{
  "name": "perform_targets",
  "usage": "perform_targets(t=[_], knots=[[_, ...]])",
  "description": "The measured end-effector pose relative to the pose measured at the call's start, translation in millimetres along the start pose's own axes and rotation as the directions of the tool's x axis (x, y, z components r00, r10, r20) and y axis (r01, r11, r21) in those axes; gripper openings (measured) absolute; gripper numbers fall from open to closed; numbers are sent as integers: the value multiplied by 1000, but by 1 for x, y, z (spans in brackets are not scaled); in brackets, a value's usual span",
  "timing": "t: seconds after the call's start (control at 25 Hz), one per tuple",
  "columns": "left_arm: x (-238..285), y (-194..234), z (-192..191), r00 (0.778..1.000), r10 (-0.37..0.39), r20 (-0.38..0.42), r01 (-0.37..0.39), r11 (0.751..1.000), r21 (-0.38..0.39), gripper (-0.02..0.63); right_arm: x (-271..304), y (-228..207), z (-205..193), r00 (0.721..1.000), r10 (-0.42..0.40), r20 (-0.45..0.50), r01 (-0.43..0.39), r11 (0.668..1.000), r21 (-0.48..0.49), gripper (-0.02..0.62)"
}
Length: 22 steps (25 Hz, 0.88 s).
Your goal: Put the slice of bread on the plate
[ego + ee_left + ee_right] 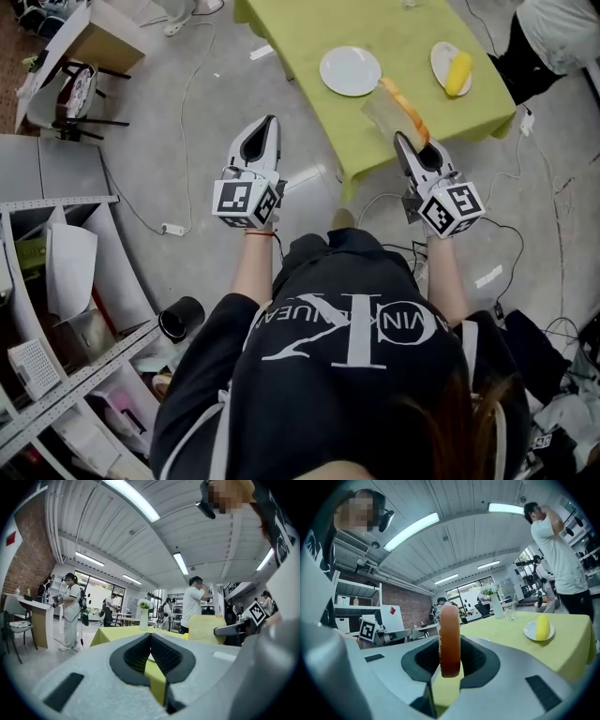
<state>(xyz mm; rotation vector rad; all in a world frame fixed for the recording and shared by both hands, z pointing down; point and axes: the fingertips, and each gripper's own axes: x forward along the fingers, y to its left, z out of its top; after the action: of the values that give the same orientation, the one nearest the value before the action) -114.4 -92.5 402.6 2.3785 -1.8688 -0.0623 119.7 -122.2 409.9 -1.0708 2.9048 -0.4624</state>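
My right gripper (405, 141) is shut on a slice of bread (392, 111) with an orange-brown crust. It holds the slice upright on edge over the near edge of the green table (309, 33). In the right gripper view the crust (450, 639) stands straight up between the jaws. An empty white plate (350, 70) lies on the table just beyond and to the left of the slice. My left gripper (271, 122) hangs over the floor short of the table, jaws together and nothing in them. From the left gripper view the slice (206, 629) shows flat-on at the right.
A second plate (441, 58) bearing a yellow corn cob (457, 73) sits at the table's right. A vase with flowers (144, 616) stands farther back. Cables and a power strip (172, 229) lie on the floor, metal shelving (56, 319) is at the left, and several people stand around.
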Motion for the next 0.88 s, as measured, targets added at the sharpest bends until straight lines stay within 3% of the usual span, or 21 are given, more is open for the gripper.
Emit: perform_targets(t=[0.44, 0.88], knots=[[40, 25, 2, 1000, -5, -5, 5, 1000, -17, 11, 47, -12, -3, 996, 33, -77, -32, 999, 21, 97], [135, 41, 4, 986, -156, -67, 156, 988, 1, 11, 114, -42, -4, 985, 15, -169, 2, 995, 102, 98]])
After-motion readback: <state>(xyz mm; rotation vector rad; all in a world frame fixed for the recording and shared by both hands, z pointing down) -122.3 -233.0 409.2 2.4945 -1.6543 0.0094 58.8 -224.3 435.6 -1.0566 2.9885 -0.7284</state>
